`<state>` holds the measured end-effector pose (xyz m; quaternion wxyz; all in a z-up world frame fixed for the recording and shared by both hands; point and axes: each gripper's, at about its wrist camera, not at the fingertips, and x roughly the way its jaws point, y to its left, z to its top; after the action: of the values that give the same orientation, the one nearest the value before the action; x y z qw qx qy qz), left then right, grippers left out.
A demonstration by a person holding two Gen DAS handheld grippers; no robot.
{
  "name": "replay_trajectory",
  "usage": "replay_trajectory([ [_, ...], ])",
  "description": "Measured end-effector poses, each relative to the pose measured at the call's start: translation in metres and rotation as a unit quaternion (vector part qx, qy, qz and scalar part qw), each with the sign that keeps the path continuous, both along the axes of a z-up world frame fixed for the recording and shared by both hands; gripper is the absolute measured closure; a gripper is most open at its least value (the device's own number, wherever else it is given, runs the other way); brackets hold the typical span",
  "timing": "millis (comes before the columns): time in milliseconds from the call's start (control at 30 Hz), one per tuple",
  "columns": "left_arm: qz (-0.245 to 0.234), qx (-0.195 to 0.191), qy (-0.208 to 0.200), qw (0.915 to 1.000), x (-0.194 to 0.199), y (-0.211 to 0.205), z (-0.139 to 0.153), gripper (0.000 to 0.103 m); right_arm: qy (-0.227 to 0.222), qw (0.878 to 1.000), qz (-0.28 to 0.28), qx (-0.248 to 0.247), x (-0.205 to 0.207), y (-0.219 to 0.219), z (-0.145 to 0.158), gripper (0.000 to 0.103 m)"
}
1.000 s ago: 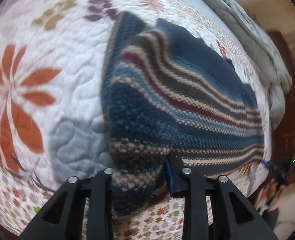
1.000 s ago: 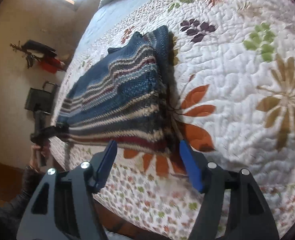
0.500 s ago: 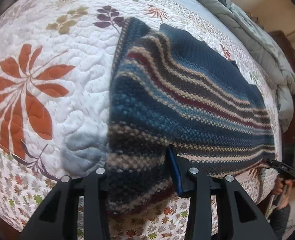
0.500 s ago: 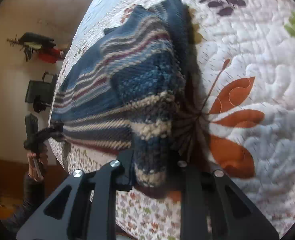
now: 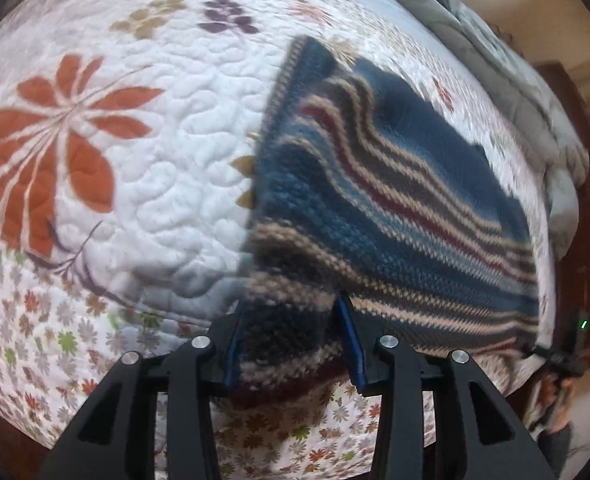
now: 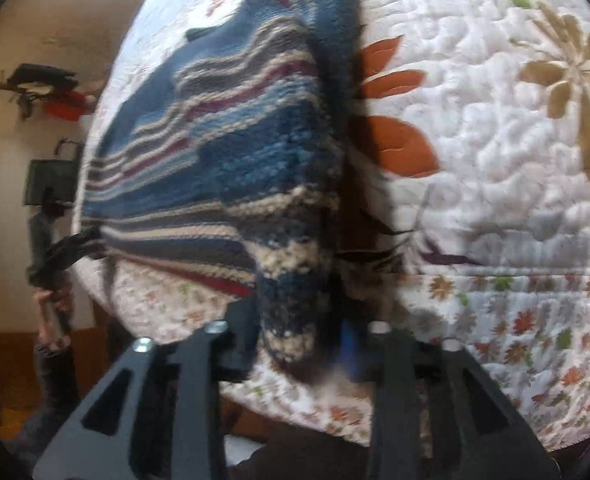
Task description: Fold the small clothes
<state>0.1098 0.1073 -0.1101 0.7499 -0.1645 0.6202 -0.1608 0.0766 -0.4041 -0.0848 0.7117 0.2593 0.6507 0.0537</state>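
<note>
A blue knitted sweater (image 5: 395, 200) with beige, grey and red stripes lies on a white floral quilt (image 5: 167, 152). My left gripper (image 5: 291, 344) is shut on its near hem corner, with knit bunched between the blue-padded fingers. My right gripper (image 6: 295, 344) is shut on the other hem corner of the sweater (image 6: 223, 152) and holds it lifted off the quilt (image 6: 495, 160). In each view the other gripper shows at the far end of the hem, the right one (image 5: 551, 354) and the left one (image 6: 79, 248).
A grey blanket (image 5: 507, 68) is heaped along the bed's far side. Dark wooden furniture (image 5: 587, 216) stands beyond the bed. A dark bag (image 6: 51, 184) and red items (image 6: 61, 108) hang on the beige wall. The bed's front edge is close below both grippers.
My right gripper closed on the sweater's hem corner and lifted it. My left gripper kept its hold and both pulled the hem toward the bed's front edge.
</note>
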Motion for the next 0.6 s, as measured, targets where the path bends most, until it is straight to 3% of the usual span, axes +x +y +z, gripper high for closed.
replay_trajectory([
  [67, 0.015, -0.005, -0.004, 0.9999, 0.0, 0.009, 0.01, 0.062, -0.021, 0.999, 0.002, -0.032, 0.001, 0.004, 0.017, 0.062],
  [233, 0.024, 0.03, -0.069, 0.9969, 0.011, 0.021, 0.057, 0.052, -0.06, 0.994, 0.014, -0.091, 0.023, 0.01, 0.065, 0.053],
  [333, 0.01, 0.036, -0.084, 0.9958, 0.036, 0.005, 0.074, 0.05, -0.091, 0.991, 0.024, -0.096, 0.053, 0.016, 0.085, 0.053],
  [533, -0.056, 0.069, -0.1, 0.9911, 0.087, -0.055, 0.069, 0.048, -0.102, 0.987, 0.06, -0.111, 0.13, 0.02, 0.071, 0.05],
  [600, -0.078, 0.099, -0.104, 0.9866, 0.103, -0.08, 0.058, 0.048, -0.099, 0.985, 0.074, -0.122, 0.155, 0.021, 0.057, 0.05],
])
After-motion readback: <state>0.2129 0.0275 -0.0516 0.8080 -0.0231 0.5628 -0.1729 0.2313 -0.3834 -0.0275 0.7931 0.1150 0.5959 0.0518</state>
